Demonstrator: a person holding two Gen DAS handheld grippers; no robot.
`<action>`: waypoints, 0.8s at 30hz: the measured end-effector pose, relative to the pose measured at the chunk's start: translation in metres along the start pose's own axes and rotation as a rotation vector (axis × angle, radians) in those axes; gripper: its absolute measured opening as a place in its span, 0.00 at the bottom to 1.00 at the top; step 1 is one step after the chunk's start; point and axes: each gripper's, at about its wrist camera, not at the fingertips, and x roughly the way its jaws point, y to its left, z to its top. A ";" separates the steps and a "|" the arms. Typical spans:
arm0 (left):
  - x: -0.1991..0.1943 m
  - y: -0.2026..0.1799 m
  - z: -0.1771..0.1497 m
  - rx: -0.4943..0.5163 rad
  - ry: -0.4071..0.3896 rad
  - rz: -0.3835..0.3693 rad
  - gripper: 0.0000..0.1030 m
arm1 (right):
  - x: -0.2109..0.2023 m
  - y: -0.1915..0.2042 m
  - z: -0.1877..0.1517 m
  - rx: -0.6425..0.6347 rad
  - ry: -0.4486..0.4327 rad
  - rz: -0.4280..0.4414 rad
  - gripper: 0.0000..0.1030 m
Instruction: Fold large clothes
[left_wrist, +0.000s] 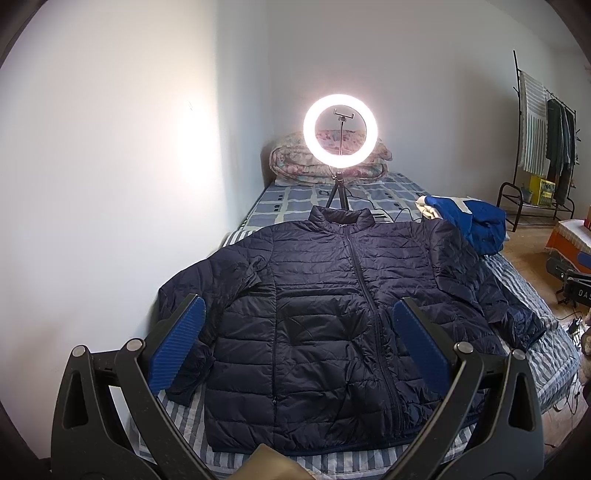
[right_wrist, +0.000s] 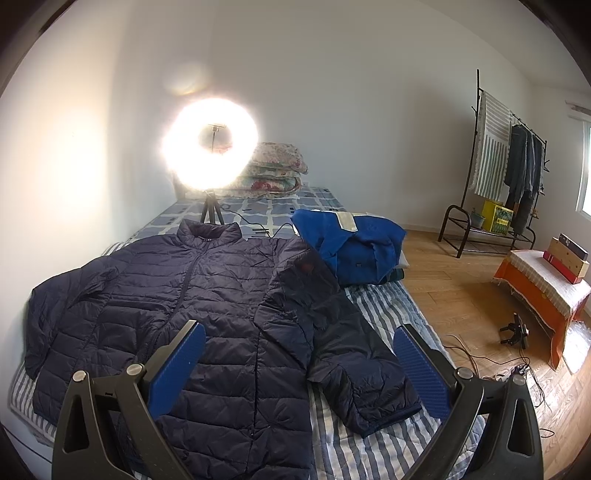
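Dark navy quilted puffer jacket (left_wrist: 314, 314) laid flat, front side up, on a bed with blue-and-white striped cover (left_wrist: 532, 295). Zipper closed up to the standing collar, collar toward the far end of the bed. Both sleeves spread outward; in the left wrist view one sleeve close to the white wall (left_wrist: 110, 147), cuff bent back beside the hem. In the right wrist view the other sleeve stretched diagonally over the stripes, cuff near the bed edge.

Left gripper (left_wrist: 299, 339) held above the lower part of the jacket, blue ribbed fingers (left_wrist: 177, 347) spread wide, nothing between them, no contact with the cloth visible. Right gripper (right_wrist: 299, 363) held likewise above the jacket (right_wrist: 184, 314) and its sleeve, blue fingers (right_wrist: 421, 369) also wide apart and holding nothing.

Behind the collar, a glowing white ring light on a small black tripod (left_wrist: 340, 127), standing on a checked blue sheet. Further back, a folded floral quilt (left_wrist: 295, 162) against the wall. Beside the jacket shoulder, a crumpled bright blue garment with pale trim (right_wrist: 354, 247), touching the sleeve top. On the wooden floor (right_wrist: 461, 295), a black metal clothes rack with hanging dark clothes (right_wrist: 517, 173) and a low orange table with a striped cloth and boxes (right_wrist: 546, 288).
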 end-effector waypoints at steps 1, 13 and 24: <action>0.000 0.001 0.001 -0.001 0.000 0.000 1.00 | 0.000 0.000 0.000 0.000 0.000 0.000 1.00; -0.004 0.003 0.008 -0.004 -0.015 0.004 1.00 | -0.001 0.002 0.004 -0.003 -0.005 -0.005 1.00; -0.004 0.004 0.006 -0.003 -0.019 0.003 1.00 | -0.001 0.004 0.005 -0.003 -0.011 -0.006 1.00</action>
